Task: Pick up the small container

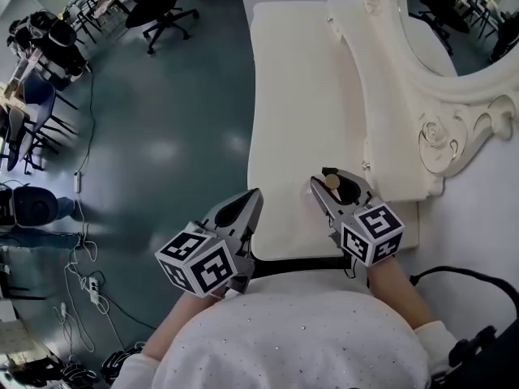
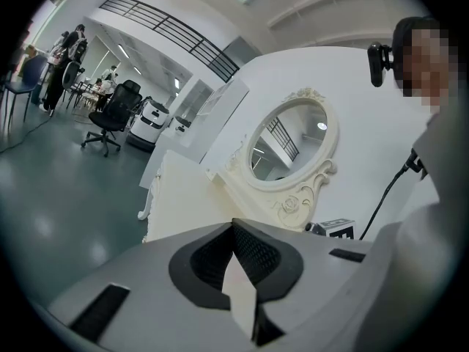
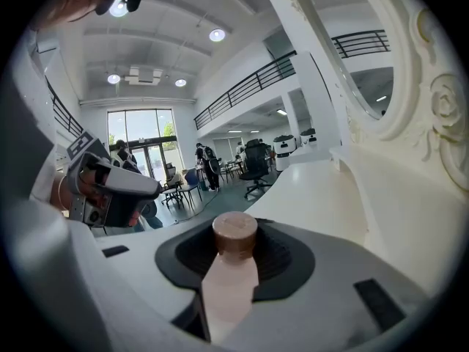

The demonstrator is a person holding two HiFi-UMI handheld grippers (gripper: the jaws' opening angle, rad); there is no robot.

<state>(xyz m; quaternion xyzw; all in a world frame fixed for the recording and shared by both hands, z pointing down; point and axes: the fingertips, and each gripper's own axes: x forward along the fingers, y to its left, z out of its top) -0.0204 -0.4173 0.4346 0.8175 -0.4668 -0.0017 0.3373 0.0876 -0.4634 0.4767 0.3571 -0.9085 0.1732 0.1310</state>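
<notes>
Small container (image 3: 233,262) sits pinched below its cap in the right claw (image 1: 334,185) for lifting near the mirror (image 1: 454,31); left claw (image 1: 255,196) is pressed together, empty.

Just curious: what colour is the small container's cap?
Brown cap, clearest in the right gripper view.

White speckled top (image 1: 300,331), grey left gripper (image 1: 253,194) and right gripper (image 1: 332,183), black-padded jaws, black-and-white marker cubes (image 1: 371,232).

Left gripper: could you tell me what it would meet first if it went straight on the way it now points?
Probably the cream table top, near its edge; the ornate mirror frame stands beyond it, though depth is unclear.
</notes>
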